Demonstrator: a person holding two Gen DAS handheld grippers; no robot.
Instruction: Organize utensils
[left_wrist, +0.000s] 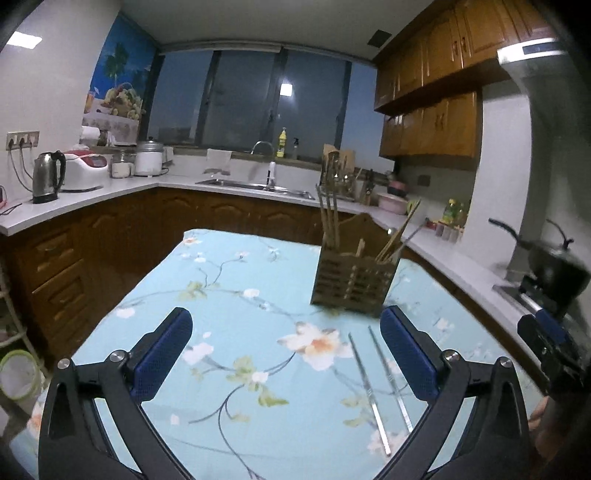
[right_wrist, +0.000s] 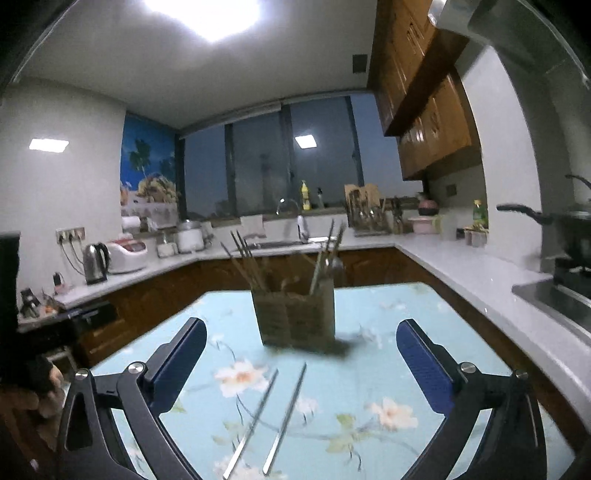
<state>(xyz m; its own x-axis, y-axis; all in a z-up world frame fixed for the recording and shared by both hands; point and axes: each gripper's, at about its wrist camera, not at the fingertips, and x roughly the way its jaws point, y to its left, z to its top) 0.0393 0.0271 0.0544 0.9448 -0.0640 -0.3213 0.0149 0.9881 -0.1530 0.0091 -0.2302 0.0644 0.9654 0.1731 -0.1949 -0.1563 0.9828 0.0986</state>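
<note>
Two metal chopsticks (left_wrist: 380, 387) lie side by side on the floral blue tablecloth (left_wrist: 229, 295), near my left gripper's right finger. They also show in the right wrist view (right_wrist: 269, 413), between the right fingers. A wooden slatted utensil holder (left_wrist: 354, 277) stands upright beyond them, holding wooden chopsticks and a few other utensils; it also shows in the right wrist view (right_wrist: 295, 317). My left gripper (left_wrist: 286, 347) is open and empty above the table. My right gripper (right_wrist: 301, 354) is open and empty, and its body shows at the left wrist view's right edge (left_wrist: 550, 347).
A white counter (left_wrist: 110, 192) with a kettle (left_wrist: 48, 177), a rice cooker and a sink (left_wrist: 255, 184) runs behind the table. A stove with a black pan (left_wrist: 554, 266) is at the right. Wooden cabinets hang above.
</note>
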